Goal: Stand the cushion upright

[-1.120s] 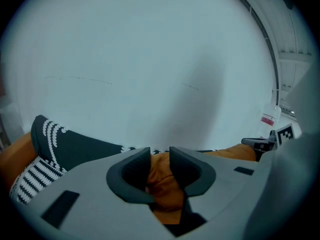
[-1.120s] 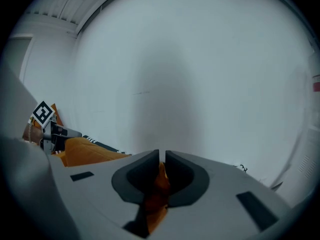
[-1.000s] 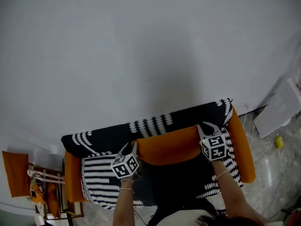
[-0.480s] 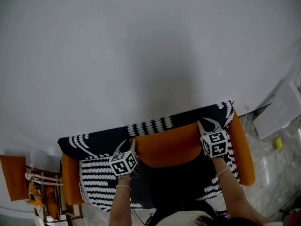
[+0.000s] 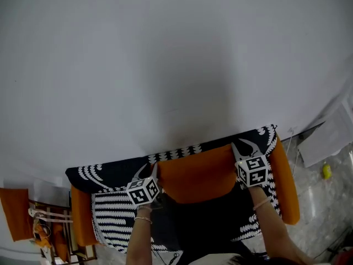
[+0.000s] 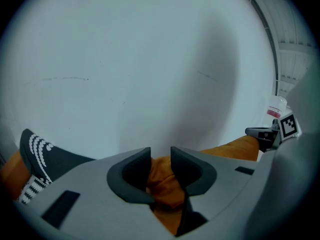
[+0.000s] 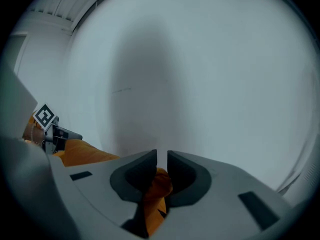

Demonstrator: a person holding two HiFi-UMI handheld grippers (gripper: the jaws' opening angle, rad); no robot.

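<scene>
An orange cushion [image 5: 196,173] stands on a sofa, its face toward me, its top edge along the sofa's black-and-white patterned backrest [image 5: 110,170]. My left gripper [image 5: 149,169] is shut on the cushion's upper left corner; in the left gripper view orange cloth [image 6: 161,181] is bunched between the pads [image 6: 186,166]. My right gripper [image 5: 246,147] holds the upper right corner. Its jaws are opening, with orange cloth [image 7: 156,184] still wedged between them. Each gripper view shows the other gripper across the cushion's top edge: the right gripper [image 6: 265,134] and the left gripper [image 7: 55,131].
A plain white wall [image 5: 165,65] rises right behind the sofa. Orange sofa arms [image 5: 284,181] flank the seat. A wooden rack [image 5: 41,220] with orange cloth stands at the lower left. Paper [image 5: 325,137] and a small yellow thing [image 5: 327,170] lie on the floor at right.
Both grippers have carried the cushion a little further toward the backrest and wall. More of the cushion's face shows now. The right jaws stand slightly wider apart.
</scene>
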